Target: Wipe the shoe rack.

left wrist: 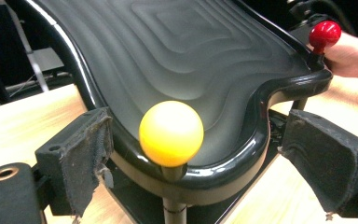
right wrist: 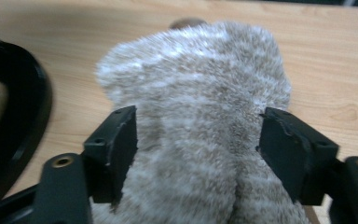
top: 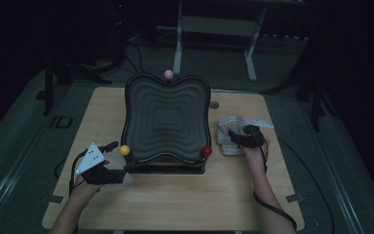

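A black wavy tray [top: 165, 122] stands on a base in the middle of the wooden table [top: 175, 195], with a yellow ball knob [top: 124, 150], a red one [top: 207, 150] and a pink one [top: 168, 74] at its rim. My left gripper [top: 121, 157] is open at the near left corner, its jaws either side of the yellow knob [left wrist: 171, 133] without touching it. My right gripper [top: 238, 139] is right of the tray, over a fuzzy beige cloth [top: 228, 131]. Its jaws stand wide with the cloth [right wrist: 191, 93] bulging between them.
A small round disc [top: 214, 105] lies on the table behind the cloth. The red knob [left wrist: 324, 32] and the person's right hand [left wrist: 354, 56] appear beyond the tray's far corner in the left gripper view. Metal stand legs [top: 177, 48] rise behind the table.
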A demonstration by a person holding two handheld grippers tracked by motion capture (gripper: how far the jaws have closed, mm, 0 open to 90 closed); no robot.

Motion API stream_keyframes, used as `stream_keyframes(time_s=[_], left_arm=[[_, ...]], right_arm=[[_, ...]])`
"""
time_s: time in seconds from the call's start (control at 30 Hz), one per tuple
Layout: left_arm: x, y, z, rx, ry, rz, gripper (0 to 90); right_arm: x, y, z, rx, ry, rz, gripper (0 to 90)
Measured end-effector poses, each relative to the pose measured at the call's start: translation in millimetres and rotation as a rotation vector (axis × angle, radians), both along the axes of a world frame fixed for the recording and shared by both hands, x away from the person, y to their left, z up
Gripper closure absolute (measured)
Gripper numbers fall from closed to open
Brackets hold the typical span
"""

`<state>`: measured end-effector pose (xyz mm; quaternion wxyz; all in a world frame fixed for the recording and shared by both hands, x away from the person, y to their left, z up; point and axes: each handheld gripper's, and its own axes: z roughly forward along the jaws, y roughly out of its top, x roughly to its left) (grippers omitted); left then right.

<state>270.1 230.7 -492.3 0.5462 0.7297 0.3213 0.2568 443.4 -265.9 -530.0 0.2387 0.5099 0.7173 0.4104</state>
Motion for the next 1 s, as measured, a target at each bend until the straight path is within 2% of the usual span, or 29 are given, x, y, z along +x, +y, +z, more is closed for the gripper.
stream_keyframes(time_s=[0.07, 0.13, 0.17, 0.23, 0.27, 0.33, 0.43, 0.53, 0.67, 1.0], left_arm=[[-1.6, 1.6, -0.6, -0.002, 0.001, 0.002, 9.0], [-2.4, 2.8, -1.7, 0.000, 0.008, 0.004, 9.0], [-2.9, 3.3, -2.0, 0.006, 0.007, 0.007, 9.0], [-4.2, 4.0, -2.4, 0.003, 0.008, 0.005, 9.0], [-4.9, 4.2, -2.5, 0.005, 0.005, 0.006, 9.1], [-5.8, 4.4, -2.9, 0.004, 0.004, 0.008, 9.1], [-6.5, 4.8, -3.0, 0.004, 0.007, 0.005, 9.1], [-8.2, 4.9, -2.7, 0.006, 0.006, 0.004, 9.1], [-11.1, 6.5, -3.6, 0.002, 0.008, 0.007, 9.1], [-21.3, 13.2, -11.0, -0.007, 0.024, 0.021, 9.1]], right_arm=[[-7.2, -2.1, 2.4, 0.014, -0.033, 0.012, 19.8], [-14.4, -2.6, 3.3, -0.005, -0.070, 0.042, 16.9], [-18.2, -2.3, 3.4, -0.009, -0.074, 0.062, 16.2], [-25.3, -2.0, 3.6, 0.004, -0.044, 0.093, 15.5], [-29.0, -2.4, 3.3, 0.006, -0.043, 0.105, 15.4], [-38.9, -5.1, 4.2, 0.020, -0.071, 0.110, 15.4], [-47.2, -7.2, 5.3, 0.006, -0.076, 0.112, 15.3], [-58.1, -11.4, 6.2, 0.028, -0.087, 0.107, 14.6], [-72.9, -16.3, 4.7, 0.030, -0.103, 0.105, 13.9], [-103.6, -27.6, -4.6, 0.017, -0.109, 0.115, 13.9]])
